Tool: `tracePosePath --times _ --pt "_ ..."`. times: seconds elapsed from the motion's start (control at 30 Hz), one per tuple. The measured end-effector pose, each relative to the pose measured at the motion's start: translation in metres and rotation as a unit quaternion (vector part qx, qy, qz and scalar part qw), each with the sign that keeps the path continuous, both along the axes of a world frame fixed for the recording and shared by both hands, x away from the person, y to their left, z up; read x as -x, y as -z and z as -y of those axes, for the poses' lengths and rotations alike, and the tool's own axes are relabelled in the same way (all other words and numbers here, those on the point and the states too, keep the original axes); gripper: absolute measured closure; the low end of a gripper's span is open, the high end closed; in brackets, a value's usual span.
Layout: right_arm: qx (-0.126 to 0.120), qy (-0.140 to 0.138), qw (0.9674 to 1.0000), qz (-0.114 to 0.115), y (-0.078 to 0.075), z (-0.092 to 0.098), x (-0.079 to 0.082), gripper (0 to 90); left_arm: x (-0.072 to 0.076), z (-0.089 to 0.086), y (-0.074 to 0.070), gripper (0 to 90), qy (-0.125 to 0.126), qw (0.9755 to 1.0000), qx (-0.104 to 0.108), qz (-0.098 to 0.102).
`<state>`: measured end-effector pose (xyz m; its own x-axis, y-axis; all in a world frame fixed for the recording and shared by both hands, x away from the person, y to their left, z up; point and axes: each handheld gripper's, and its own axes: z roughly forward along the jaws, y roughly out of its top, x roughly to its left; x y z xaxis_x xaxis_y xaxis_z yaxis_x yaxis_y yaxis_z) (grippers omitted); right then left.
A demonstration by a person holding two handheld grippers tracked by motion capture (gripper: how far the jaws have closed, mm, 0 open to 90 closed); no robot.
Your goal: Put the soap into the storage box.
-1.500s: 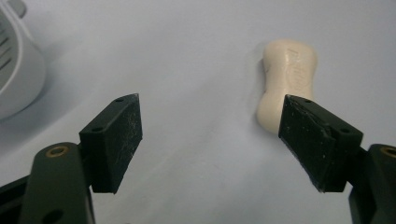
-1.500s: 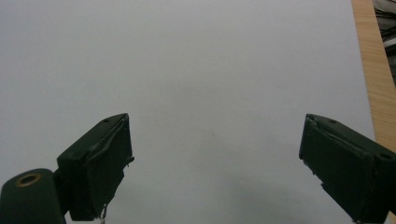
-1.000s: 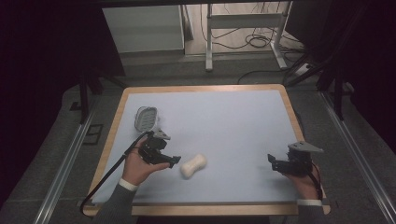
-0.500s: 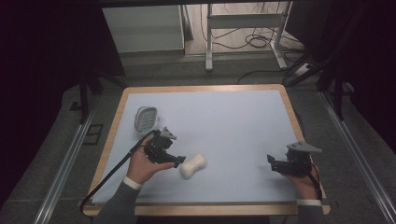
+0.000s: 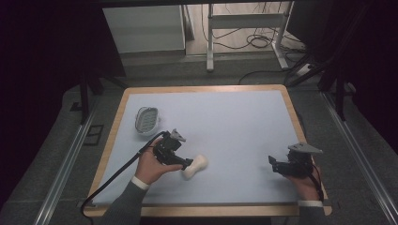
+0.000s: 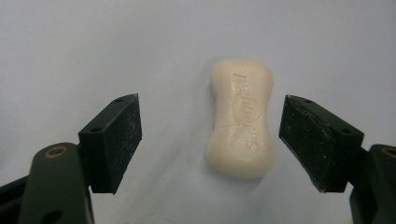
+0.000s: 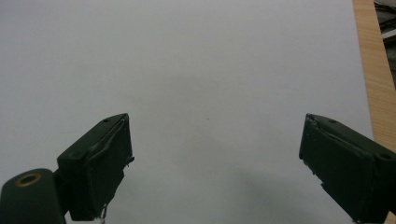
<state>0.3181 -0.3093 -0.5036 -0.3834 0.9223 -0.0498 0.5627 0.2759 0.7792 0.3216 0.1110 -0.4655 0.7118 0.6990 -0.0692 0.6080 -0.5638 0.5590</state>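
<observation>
A cream bar of soap (image 5: 195,167) with a pinched waist lies flat on the pale blue table mat (image 5: 225,122), front left of centre. My left gripper (image 5: 187,164) hovers at its left end, open, pointing right and down at it. In the left gripper view the soap (image 6: 241,116) lies between the wide-spread jaws, nearer the right one, untouched. My right gripper (image 5: 272,164) is held low near the front right of the mat, open. In the right gripper view, bare mat shows between the jaws of the right gripper (image 7: 215,163).
An oval soap dish (image 5: 146,119) with a ribbed insert sits at the left of the mat, behind my left hand. The table's wooden rim (image 5: 291,108) frames the mat. The left gripper's black cable (image 5: 112,180) trails off the front left corner.
My left gripper has moved forward and right, closing on the soap's left end. The soap and the right gripper have stayed put.
</observation>
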Motion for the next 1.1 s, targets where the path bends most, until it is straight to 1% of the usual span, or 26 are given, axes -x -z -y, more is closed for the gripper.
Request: tracePosePath --times 0.2,0.4,0.5,0.53,0.57,0.63,0.7,0.8,0.83,0.87,0.97,1.03,1.07,1.1 --pt "0.0 -0.001 1.0 0.0 0.0 -0.002 0.0 9.3 -0.002 0.009 0.011 21.7 0.009 0.9998 -0.003 -0.015" --pt "0.003 -0.003 1.0 -0.004 0.003 -0.002 -0.001 9.4 -0.003 0.015 0.019 21.9 0.014 0.9993 -0.014 -0.032" --pt "0.003 -0.002 1.0 -0.006 0.004 -0.002 -0.002 9.3 -0.004 0.019 0.025 22.0 0.015 0.9988 -0.024 -0.039" --pt "0.002 -0.002 1.0 -0.006 0.004 -0.002 -0.002 9.4 -0.003 0.022 0.027 22.0 0.017 0.9984 -0.036 -0.039" --pt "0.003 -0.002 1.0 -0.006 0.004 -0.002 -0.002 9.4 -0.003 0.023 0.027 22.0 0.02 0.9981 -0.043 -0.039" --pt "0.003 -0.002 1.0 -0.005 0.004 -0.003 -0.002 9.4 -0.003 0.029 0.029 22.2 0.026 0.9978 -0.046 -0.041" --pt "0.003 -0.002 1.0 -0.006 0.004 -0.003 -0.002 9.3 -0.004 0.035 0.031 22.9 0.027 0.9971 -0.056 -0.043" --pt "0.003 -0.002 1.0 -0.006 0.004 -0.002 -0.002 9.4 -0.005 0.037 0.033 24.5 0.027 0.997 -0.055 -0.047" --pt "0.003 -0.002 1.0 -0.006 0.004 -0.002 -0.002 9.4 -0.005 0.037 0.034 24.5 0.025 0.9968 -0.06 -0.046" --pt "0.003 -0.002 1.0 -0.005 0.004 -0.002 -0.002 9.3 -0.004 0.038 0.036 25.3 0.023 0.9969 -0.059 -0.047" --pt "0.004 -0.001 1.0 -0.005 0.004 -0.001 -0.002 9.4 -0.004 0.039 0.038 27.8 0.028 0.9962 -0.064 -0.051" --pt "0.004 0.0 1.0 -0.006 0.004 -0.001 -0.002 9.4 -0.004 0.04 0.039 29.2 0.029 0.9959 -0.068 -0.052" --pt "0.003 0.0 1.0 -0.005 0.003 -0.001 -0.001 9.4 -0.004 0.04 0.04 32.2 0.029 0.9957 -0.07 -0.052" --pt "0.003 0.0 1.0 -0.005 0.003 -0.001 -0.001 9.4 -0.004 0.04 0.041 32.2 0.028 0.9957 -0.071 -0.052"
